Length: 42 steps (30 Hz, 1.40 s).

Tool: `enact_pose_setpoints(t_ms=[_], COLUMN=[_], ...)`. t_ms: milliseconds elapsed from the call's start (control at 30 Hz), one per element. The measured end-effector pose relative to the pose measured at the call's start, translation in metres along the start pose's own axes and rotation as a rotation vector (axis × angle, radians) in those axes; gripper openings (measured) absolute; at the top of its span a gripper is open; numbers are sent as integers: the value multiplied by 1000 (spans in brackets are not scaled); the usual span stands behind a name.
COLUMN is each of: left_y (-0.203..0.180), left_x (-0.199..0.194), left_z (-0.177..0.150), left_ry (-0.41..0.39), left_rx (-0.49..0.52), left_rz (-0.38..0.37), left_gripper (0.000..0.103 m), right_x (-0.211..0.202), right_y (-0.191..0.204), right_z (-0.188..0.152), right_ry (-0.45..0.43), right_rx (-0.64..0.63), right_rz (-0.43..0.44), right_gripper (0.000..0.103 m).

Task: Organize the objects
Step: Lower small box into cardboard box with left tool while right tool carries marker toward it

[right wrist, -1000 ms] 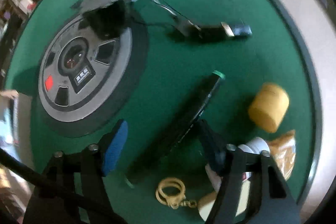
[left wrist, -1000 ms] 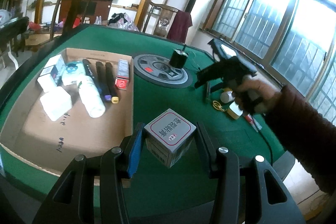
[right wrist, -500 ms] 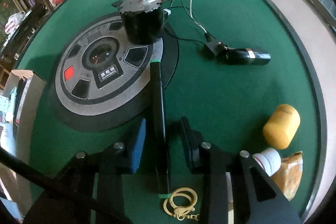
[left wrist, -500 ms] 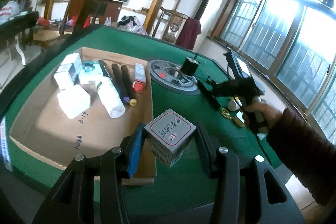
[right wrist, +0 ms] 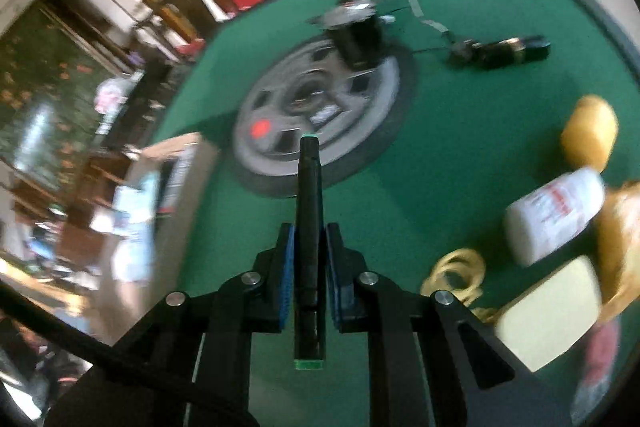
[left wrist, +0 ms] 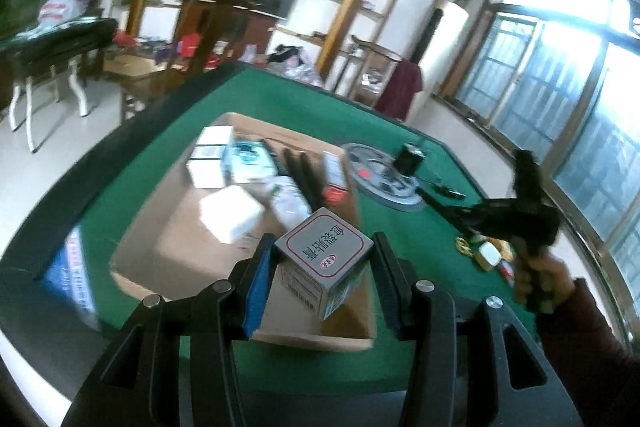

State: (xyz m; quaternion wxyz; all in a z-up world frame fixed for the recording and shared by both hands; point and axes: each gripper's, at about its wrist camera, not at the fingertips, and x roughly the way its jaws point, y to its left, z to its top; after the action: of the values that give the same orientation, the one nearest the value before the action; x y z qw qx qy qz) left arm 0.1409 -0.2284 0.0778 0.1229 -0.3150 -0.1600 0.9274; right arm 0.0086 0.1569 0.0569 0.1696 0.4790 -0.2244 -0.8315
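Observation:
My left gripper (left wrist: 318, 275) is shut on a small grey box (left wrist: 324, 261) with a red-bordered label, held above the near right corner of the open cardboard box (left wrist: 168, 247). In the right wrist view my right gripper (right wrist: 310, 259) is shut on a long black marker (right wrist: 309, 211) with green ends, lifted off the green table (right wrist: 460, 147) and pointing toward the grey round disc (right wrist: 320, 107). The left wrist view shows the right gripper (left wrist: 464, 213) at the right, held by a hand (left wrist: 540, 279).
The cardboard box holds white boxes (left wrist: 208, 155), a white bottle (left wrist: 290, 203), black markers (left wrist: 298, 167) and a red-ended tube (left wrist: 334, 179). A black motor (right wrist: 356, 31) stands on the disc. A yellow roll (right wrist: 588, 133), white bottle (right wrist: 552, 215), yellow ring (right wrist: 456, 273) and pale block (right wrist: 548, 311) lie at right.
My right gripper has closed on the black marker and lifted it off the table. My left gripper has carried the grey box leftward, over the cardboard box corner.

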Motion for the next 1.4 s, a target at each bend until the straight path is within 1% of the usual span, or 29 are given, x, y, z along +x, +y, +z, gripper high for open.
enact_pose_setpoints(t_ms=[133,233,367,500,633,733,833,900,1033,1200,1267,1367,1400], left_y=[17,28,43,55,63,68,71,72,75,75,74,75,75], left_x=[5,18,36,58,73,82,86,85,84,85,86,83,79], left_z=[6,10,14,19,22,22,21,21,24,25,26,27,28], left_ry=[17,57,110,158,189,209,209,205,195,199,204,207,203], left_rx=[-18,-21,-36,-35,-22,-24,-20,-20,-14,-14,-17,-43,-51], left_rz=[57,107,154,202,252,272,292,295,325,331,334,306,299], left_gripper=[42,42,42,42,42,42,42,42,42,42,43,52,53], right_x=[14,19,43,71,109,126,141,146,151,154,156,155,155], right_y=[34,65,103,135,166,180,192,196,203,206,212,216,217], right_z=[-6,-14,-23,-36,-51,-57,-61,-62,-65,-71,-78,-84,-85], right_ry=[26,58,119,182,252,282,303,307,300,300,296,270,261], right_rx=[11,-5,-32,-61,-89,-112,-140,-158,-210,-264,-289,-329,-338], right_rz=[136,218,281,302,298,279,255,236,184,136,104,42,24], right_gripper=[12,13,13,13,13,13,13,13,13,13,13,14,15])
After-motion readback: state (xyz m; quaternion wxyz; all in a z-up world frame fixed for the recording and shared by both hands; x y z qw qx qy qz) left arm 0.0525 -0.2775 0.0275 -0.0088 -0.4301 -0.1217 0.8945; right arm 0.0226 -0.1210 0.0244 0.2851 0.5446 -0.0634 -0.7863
